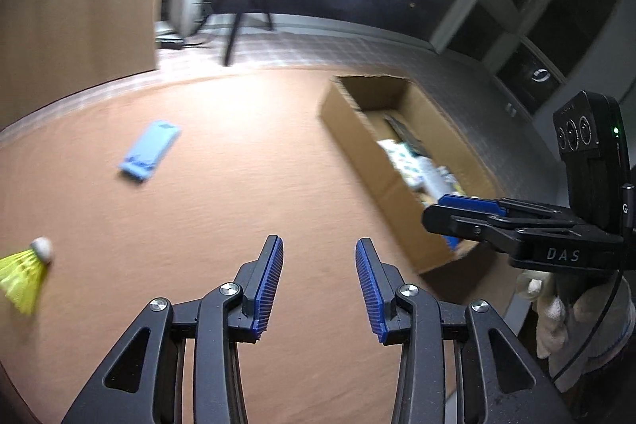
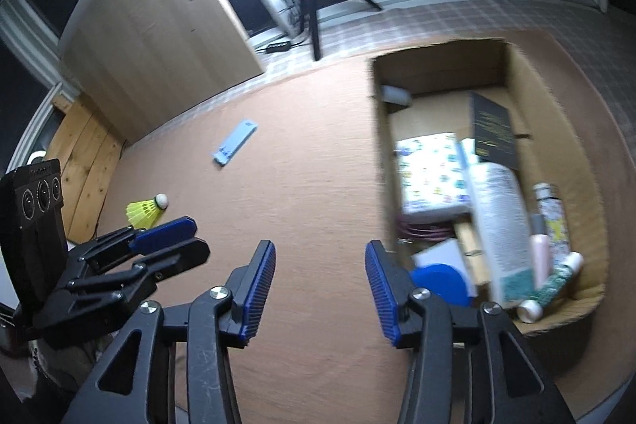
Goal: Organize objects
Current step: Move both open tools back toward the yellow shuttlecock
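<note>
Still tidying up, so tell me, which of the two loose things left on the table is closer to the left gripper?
The yellow shuttlecock, beside the left gripper; the blue packet lies farther out.

"DAS" on right tongs [image 1: 473,221]

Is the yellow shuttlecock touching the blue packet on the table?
Apart. The right wrist view shows the yellow shuttlecock and the blue packet with bare table between them; the left wrist view shows the same gap.
</note>
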`<state>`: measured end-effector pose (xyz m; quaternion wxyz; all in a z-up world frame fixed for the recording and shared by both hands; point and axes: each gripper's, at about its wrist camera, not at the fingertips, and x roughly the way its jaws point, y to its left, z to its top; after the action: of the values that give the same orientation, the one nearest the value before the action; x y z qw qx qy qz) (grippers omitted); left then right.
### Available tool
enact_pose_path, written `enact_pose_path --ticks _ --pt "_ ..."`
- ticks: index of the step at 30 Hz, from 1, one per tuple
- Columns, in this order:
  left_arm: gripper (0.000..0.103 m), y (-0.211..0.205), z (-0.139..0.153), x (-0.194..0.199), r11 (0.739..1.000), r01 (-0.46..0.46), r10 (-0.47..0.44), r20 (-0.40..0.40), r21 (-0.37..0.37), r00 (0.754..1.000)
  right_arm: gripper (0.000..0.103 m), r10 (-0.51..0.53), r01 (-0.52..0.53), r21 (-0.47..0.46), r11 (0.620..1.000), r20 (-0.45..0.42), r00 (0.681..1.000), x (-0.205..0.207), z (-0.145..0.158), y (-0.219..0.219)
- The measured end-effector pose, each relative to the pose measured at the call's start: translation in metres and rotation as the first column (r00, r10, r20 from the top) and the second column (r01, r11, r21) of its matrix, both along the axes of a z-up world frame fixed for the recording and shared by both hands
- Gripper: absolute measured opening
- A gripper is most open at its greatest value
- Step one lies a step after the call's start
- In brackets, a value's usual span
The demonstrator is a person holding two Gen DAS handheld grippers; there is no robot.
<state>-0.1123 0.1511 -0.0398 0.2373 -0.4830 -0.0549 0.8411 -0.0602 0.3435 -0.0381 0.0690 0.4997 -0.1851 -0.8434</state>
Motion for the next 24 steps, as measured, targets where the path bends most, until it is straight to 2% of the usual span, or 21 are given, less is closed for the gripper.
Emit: enact_pose_path --ticks 3,13,24 --pt "0.046 -0.034 0.0 0.0 0.999 -0.052 0.052 0.001 -0.009 0.999 0.051 0.03 -0.03 -0.013 0.999 0.008 1.0 -0.008 -0.003 -0.019" --pt "0.048 -0.142 -0.002 -0.007 0.983 -0.18 0.181 0.014 -0.044 0.983 0.052 0.125 -0.124 -0.039 0.991 0.017 0.992 -0.04 -0.011 -0.095" --pt "0.057 -0.222 -0.011 -0.027 0.977 -0.198 0.202 0.049 -0.074 0.978 0.052 0.157 -0.154 -0.09 0.984 0.024 0.987 -0.076 -0.022 -0.156"
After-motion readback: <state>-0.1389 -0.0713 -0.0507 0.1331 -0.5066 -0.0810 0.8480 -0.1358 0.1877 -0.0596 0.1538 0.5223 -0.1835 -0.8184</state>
